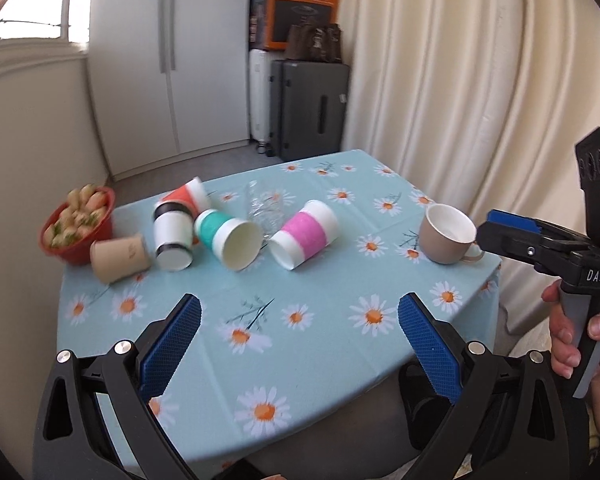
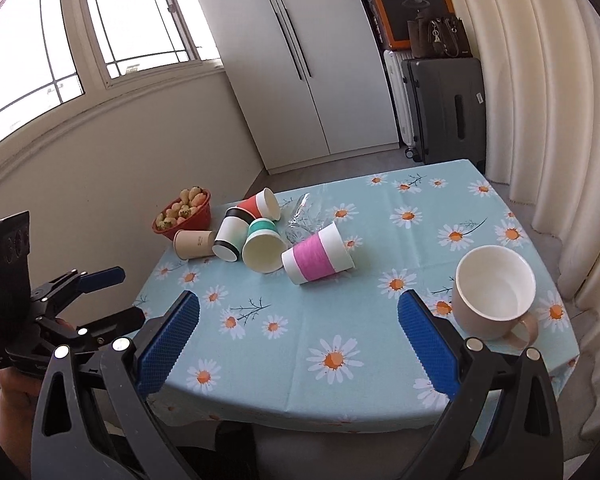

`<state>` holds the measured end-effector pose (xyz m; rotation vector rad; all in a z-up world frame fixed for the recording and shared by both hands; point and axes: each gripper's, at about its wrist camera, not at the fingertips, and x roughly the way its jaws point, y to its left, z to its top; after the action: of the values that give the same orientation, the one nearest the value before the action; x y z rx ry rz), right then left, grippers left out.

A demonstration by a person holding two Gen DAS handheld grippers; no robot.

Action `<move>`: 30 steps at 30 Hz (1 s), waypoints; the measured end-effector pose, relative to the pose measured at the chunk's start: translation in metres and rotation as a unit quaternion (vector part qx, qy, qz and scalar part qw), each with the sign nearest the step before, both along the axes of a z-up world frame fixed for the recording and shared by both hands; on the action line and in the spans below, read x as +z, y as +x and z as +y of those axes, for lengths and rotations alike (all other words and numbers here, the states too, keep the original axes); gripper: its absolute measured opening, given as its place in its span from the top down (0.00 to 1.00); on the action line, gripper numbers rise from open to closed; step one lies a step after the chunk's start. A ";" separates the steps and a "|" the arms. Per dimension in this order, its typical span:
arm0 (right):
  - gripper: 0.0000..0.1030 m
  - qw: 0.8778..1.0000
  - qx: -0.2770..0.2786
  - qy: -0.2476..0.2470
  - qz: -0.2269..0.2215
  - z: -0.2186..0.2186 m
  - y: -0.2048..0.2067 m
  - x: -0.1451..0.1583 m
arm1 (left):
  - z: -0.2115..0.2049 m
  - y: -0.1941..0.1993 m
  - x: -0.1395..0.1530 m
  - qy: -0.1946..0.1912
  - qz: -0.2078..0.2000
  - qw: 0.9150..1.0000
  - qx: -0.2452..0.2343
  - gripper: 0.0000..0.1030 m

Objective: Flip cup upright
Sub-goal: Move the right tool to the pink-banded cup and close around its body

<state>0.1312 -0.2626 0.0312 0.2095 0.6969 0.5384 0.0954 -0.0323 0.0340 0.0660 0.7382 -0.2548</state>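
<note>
Right tool [image 2: 299, 330] and left tool [image 1: 299, 330] hover wide open and empty over the tabletop [image 2: 380, 360], where the light, crushable pink-banded cup [image 2: 318, 259] lies sideways at twelve o'clock, best pinched mid-wall.

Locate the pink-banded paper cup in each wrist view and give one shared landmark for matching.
Left wrist: pink-banded cup lies on its side just right of centre, mouth toward the camera.
Right wrist: pink-banded cup lies at centre.
Shared landmark: the beige mug, upright to its right.

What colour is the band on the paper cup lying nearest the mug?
Pink, between white ends. The cup shows best in the right wrist view.
</note>
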 end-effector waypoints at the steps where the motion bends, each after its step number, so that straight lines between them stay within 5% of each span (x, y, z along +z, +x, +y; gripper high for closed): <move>1: 0.05 1.000 -0.001 0.006 0.006 0.000 0.005 -0.001 | -0.004 0.010 0.000 0.007 0.005 1.000 -0.012 0.06; 13: 0.10 0.986 -0.014 0.125 0.106 -0.023 0.069 -0.025 | -0.032 0.130 -0.026 0.044 0.084 0.988 -0.126 0.07; 18: 0.15 0.978 -0.010 0.151 0.145 -0.024 0.087 -0.042 | -0.050 0.166 -0.047 0.082 0.112 0.975 -0.173 0.14; 30: 0.20 0.974 -0.008 0.139 0.180 -0.023 0.099 -0.076 | -0.072 0.222 -0.104 0.144 0.178 0.944 -0.237 0.23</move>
<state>0.2306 -0.2859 -0.0452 0.5860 0.9696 0.5887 0.3175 -0.1044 -0.0704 0.4912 1.1144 -0.6271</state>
